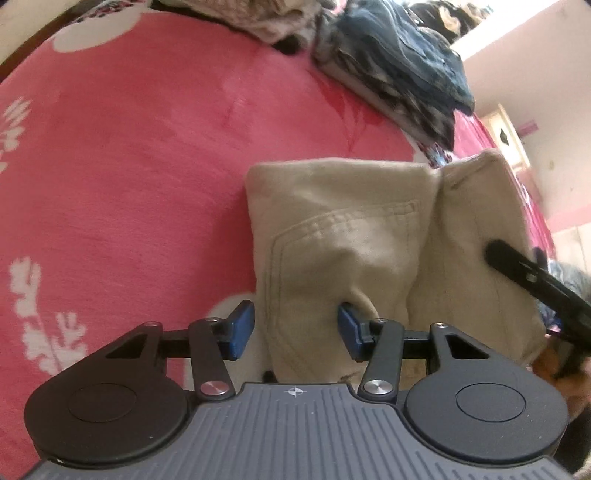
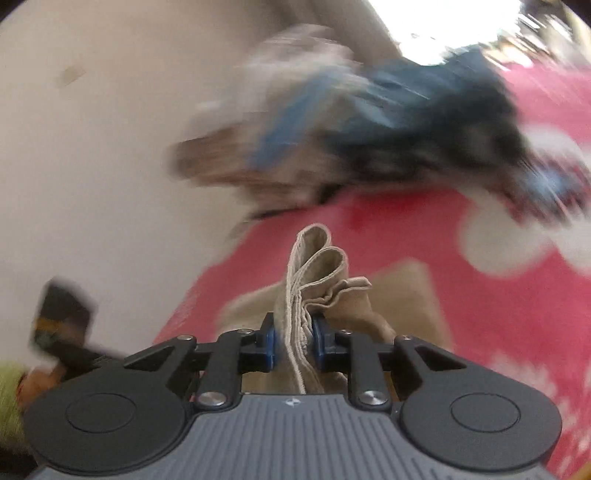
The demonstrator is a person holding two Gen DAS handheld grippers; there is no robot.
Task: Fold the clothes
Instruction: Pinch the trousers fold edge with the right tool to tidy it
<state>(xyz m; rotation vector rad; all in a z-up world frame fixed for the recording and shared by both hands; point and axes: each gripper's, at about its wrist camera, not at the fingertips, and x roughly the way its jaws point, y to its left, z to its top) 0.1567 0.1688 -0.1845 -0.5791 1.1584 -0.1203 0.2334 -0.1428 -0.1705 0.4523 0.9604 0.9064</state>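
Folded beige trousers [image 1: 351, 229] with a stitched pocket lie on the pink blanket [image 1: 129, 166]. My left gripper [image 1: 295, 328] straddles their near corner. The right pad digs into a fold, the left pad sits at the cloth's edge, and the fabric between them is not pinched flat. In the right wrist view my right gripper [image 2: 293, 343] is shut on several bunched layers of the same beige cloth [image 2: 317, 266], which stand up past the pads. A black finger of the right gripper [image 1: 517, 269] rests against the trousers' right part.
A heap of dark blue and patterned clothes [image 1: 399, 66] lies at the far side of the bed, with pale garments [image 1: 273, 18] beside it. The pink blanket has white flower prints. A pale wall [image 2: 92, 147] is on the left in the blurred right wrist view.
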